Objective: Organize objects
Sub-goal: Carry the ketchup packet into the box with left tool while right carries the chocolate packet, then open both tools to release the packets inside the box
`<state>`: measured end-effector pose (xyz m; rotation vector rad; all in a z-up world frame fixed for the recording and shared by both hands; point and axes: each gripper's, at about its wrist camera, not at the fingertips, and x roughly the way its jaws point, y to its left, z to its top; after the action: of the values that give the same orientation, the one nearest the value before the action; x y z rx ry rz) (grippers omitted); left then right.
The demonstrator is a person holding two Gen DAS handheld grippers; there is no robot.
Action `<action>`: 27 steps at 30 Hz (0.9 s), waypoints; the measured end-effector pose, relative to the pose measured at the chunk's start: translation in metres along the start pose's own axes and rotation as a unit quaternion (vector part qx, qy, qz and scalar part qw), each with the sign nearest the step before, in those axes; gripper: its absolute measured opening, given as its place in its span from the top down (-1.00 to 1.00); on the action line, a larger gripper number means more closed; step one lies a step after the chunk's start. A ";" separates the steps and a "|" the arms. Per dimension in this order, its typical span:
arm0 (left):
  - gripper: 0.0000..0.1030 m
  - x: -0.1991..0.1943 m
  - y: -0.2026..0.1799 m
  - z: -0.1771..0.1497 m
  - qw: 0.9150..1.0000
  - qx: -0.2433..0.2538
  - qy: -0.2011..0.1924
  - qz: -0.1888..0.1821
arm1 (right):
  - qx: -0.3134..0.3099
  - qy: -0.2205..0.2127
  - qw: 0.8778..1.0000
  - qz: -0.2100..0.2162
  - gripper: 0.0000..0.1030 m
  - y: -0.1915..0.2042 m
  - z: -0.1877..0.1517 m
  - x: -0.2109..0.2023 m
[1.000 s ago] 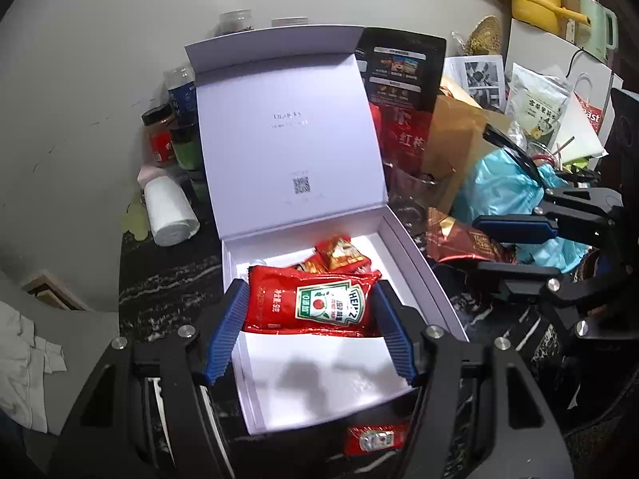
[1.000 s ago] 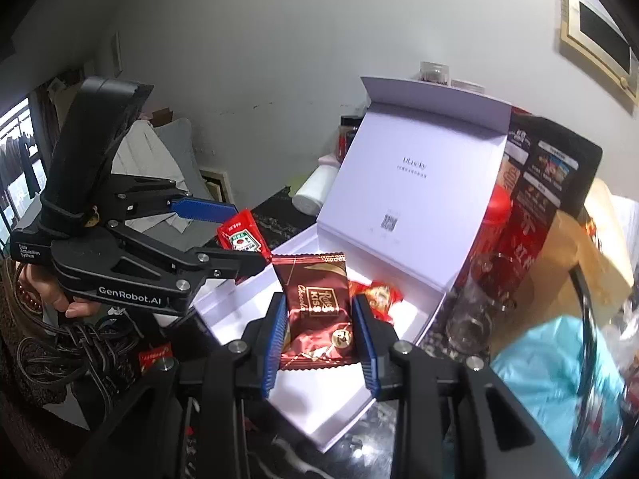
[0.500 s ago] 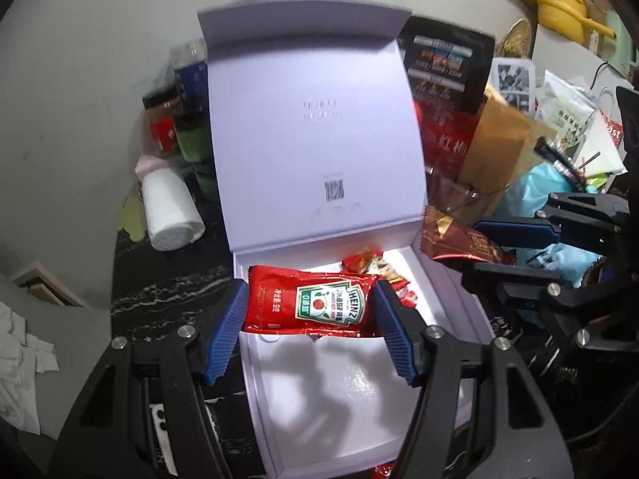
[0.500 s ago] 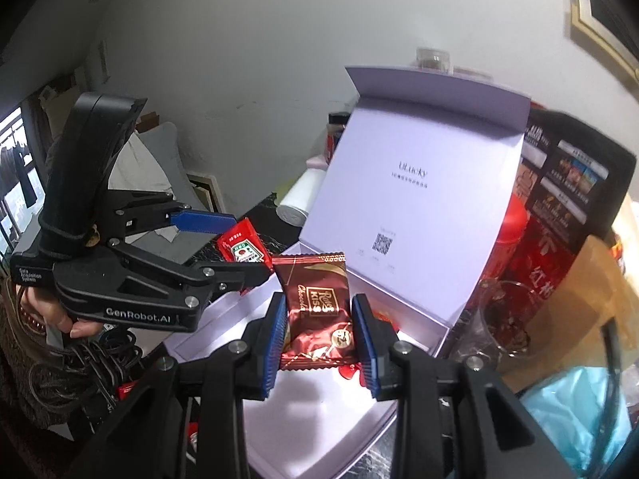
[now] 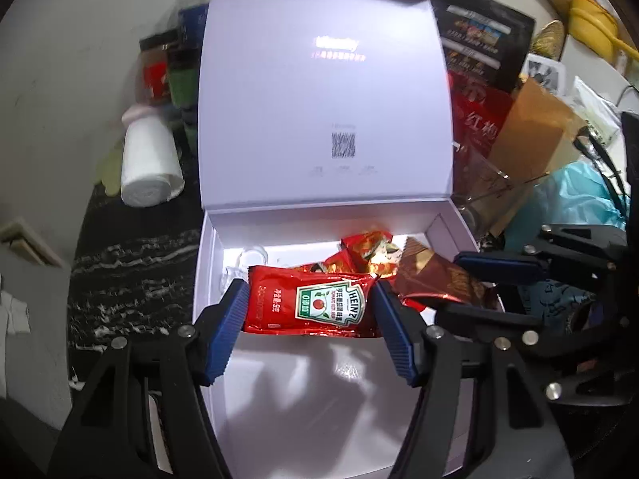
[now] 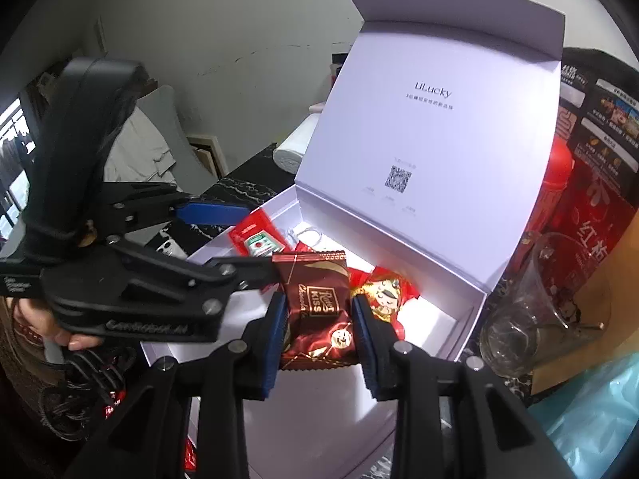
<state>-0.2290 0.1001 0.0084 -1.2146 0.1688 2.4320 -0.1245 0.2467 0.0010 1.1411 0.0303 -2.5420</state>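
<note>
A white gift box (image 5: pixel 204 263) stands open on the counter, its lid (image 5: pixel 319 99) upright at the back. My left gripper (image 5: pixel 309 293) is shut on a red ketchup packet (image 5: pixel 331 305), held flat over the box's inside. The right wrist view shows my right gripper (image 6: pixel 318 309) shut on a dark red chocolate packet (image 6: pixel 315 299), also over the box (image 6: pixel 439 263). Red candy wrappers (image 5: pixel 363 245) lie at the back of the box. The two grippers sit side by side, the right gripper (image 5: pixel 451 285) just right of the ketchup packet.
A white roll (image 5: pixel 147 167) and several jars (image 5: pixel 167 68) stand left of the lid. To the right of the box are a glass cup (image 6: pixel 535 303), a red and black bag (image 5: pixel 479 80), a brown paper bag (image 5: pixel 531 131) and a teal bag (image 5: pixel 579 195). A hand (image 6: pixel 60 327) grips the left gripper's handle.
Both grippers have come down and closer to the box with their packets still held. The lid now fills more of both views.
</note>
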 end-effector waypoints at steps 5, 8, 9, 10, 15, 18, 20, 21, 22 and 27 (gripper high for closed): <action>-0.22 -0.005 -0.002 -0.006 0.999 -0.028 -0.009 0.035 | 0.004 0.004 1.000 -0.003 0.36 -0.005 -0.003 -0.001; -0.22 -0.013 -0.003 -0.011 0.997 -0.037 -0.022 0.065 | 0.002 0.005 1.000 -0.003 0.36 -0.003 -0.001 0.000; -0.22 -0.014 -0.005 -0.013 0.997 -0.035 -0.023 0.071 | 0.002 0.004 1.000 0.000 0.36 -0.003 -0.002 -0.001; -0.22 -0.015 -0.006 -0.016 0.996 -0.029 -0.022 0.076 | 0.001 0.002 1.000 -0.001 0.36 -0.003 -0.001 -0.003; -0.22 -0.015 -0.008 -0.018 0.997 -0.037 -0.025 0.063 | -0.006 0.001 1.000 0.011 0.36 0.001 -0.002 -0.007; -0.23 -0.003 -0.014 -0.018 0.998 -0.020 -0.014 0.061 | -0.014 0.008 1.000 0.014 0.36 0.001 -0.003 -0.003; -0.23 0.008 -0.017 -0.022 0.998 -0.018 0.001 0.055 | -0.010 0.017 1.000 0.010 0.36 -0.003 -0.005 0.004; -0.23 0.015 -0.016 -0.023 0.999 -0.021 0.012 0.049 | -0.008 0.023 1.000 0.007 0.36 -0.006 -0.006 0.008; -0.23 0.020 -0.016 -0.024 0.998 -0.022 0.019 0.047 | -0.005 0.033 0.999 0.005 0.36 -0.008 -0.008 0.014; -0.23 0.039 -0.011 -0.031 0.997 -0.032 0.047 0.055 | 0.004 0.070 0.997 0.013 0.36 -0.015 -0.016 0.040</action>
<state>-0.2227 0.1130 -0.0402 -1.3835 0.1916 2.4914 -0.1420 0.2510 -0.0408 1.3120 0.0408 -2.4376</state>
